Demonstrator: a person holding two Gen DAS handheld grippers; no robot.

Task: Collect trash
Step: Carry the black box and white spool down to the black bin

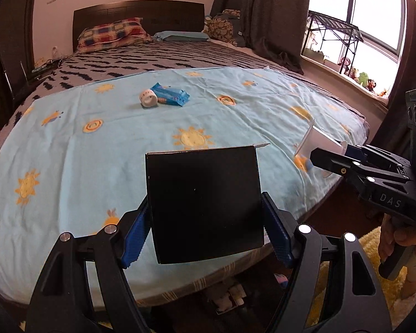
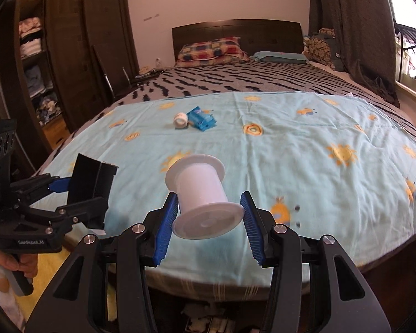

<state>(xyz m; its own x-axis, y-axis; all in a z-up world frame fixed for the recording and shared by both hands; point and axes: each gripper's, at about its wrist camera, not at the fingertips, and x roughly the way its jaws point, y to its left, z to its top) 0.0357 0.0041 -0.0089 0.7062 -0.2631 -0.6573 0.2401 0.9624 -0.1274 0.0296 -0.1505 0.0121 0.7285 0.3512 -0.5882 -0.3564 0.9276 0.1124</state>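
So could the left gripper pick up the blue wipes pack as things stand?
Probably not: the left gripper is shut on a black box, though nothing lies between it and the blue wipes pack.

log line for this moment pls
left gripper: shut on black box | right gripper: shut on spool | on bed: blue packet, tape roll

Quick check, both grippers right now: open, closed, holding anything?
Left gripper: closed on the black box.
Right gripper: closed on the white spool, held above the bed.

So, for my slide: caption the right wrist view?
Right gripper holds a white spool over the bed's blue sheet.
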